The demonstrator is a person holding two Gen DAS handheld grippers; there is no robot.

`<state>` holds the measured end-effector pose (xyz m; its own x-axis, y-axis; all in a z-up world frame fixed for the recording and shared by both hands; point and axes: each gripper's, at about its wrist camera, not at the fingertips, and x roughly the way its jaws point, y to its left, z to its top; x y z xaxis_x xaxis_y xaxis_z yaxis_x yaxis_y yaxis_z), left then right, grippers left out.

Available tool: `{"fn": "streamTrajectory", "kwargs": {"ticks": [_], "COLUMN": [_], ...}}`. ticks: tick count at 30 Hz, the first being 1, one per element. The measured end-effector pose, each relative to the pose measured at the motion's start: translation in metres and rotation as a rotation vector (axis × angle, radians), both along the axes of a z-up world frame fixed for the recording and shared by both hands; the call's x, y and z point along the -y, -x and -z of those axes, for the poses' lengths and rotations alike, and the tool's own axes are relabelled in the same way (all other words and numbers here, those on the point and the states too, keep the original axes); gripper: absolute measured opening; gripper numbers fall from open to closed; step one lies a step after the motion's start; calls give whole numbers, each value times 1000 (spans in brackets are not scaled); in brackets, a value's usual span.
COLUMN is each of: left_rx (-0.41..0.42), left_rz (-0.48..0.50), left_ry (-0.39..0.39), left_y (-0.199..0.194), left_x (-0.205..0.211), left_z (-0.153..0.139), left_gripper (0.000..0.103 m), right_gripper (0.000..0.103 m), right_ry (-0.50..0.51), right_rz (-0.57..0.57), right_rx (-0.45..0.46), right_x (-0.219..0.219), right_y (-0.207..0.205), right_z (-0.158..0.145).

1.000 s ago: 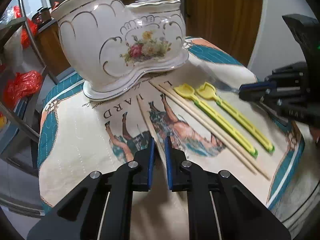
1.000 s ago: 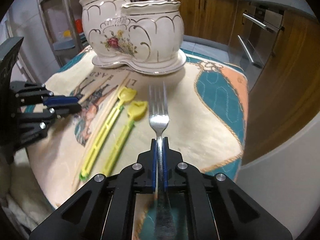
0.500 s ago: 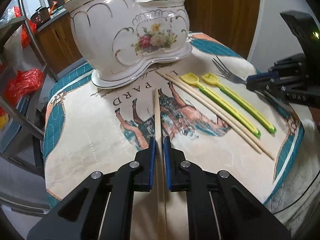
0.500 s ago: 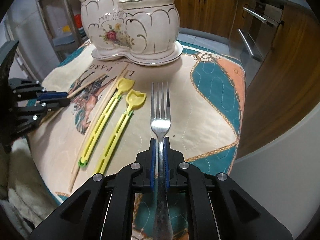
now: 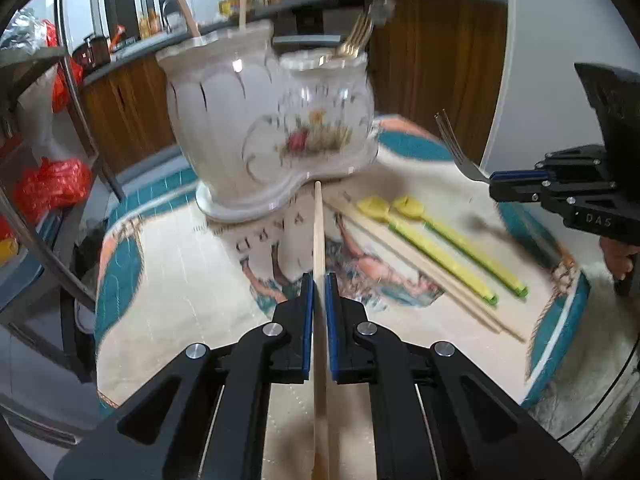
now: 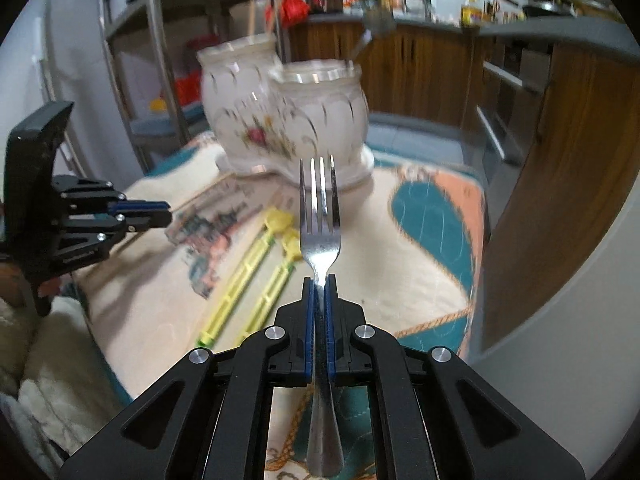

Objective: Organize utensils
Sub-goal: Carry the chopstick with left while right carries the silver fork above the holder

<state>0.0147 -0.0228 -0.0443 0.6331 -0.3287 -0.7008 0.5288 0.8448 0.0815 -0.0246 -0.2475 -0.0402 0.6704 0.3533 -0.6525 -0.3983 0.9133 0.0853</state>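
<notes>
left gripper [image 5: 317, 280]: pads pinching wooden chopstick [image 5: 318, 232], tip projecting ahead toward ceramic holder [image 5: 264, 140] | right gripper [image 6: 319, 284]: pads pinching fork [image 6: 320, 216] at neck, tines ahead, raised off cloth [image 6: 400, 264] | two yellow picks [image 5: 440, 252] and a chopstick pair [image 5: 420, 272] lying on cloth between grippers

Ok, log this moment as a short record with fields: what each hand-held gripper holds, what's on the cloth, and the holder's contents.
left hand-held gripper: shut on a wooden chopstick, tip toward the holder
right hand-held gripper: shut on a metal fork, tines forward, lifted off the cloth
holder: white floral ceramic utensil holder, two compartments, on the patterned cloth
in holder: chopsticks in one compartment, a gold fork in the other
on cloth: two yellow picks, one chopstick beside them
image quality: blurred
</notes>
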Motion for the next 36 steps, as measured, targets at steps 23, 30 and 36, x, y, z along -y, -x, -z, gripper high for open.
{"fn": "streamTrajectory", "kwargs": {"ticks": [23,30,36], "left_rx": [372,423,477], "left_rz": [-129,-130,-134], "left_ry": [344,448,514], "left_y": [-4,-44,-80], "left_x": [-54,-53,-39], "left_z": [-87,-125,-147], "left_gripper": [6,6,6], "right_gripper": [6,6,6], "right_ry": [-146,-197,-222], "right_rz": [14,22,18], "right_rx": [364,401,462], "right_x": [-11,-12,-22], "right_y": [-10,-39,-60], "right_z": [-75,-102,-124]}}
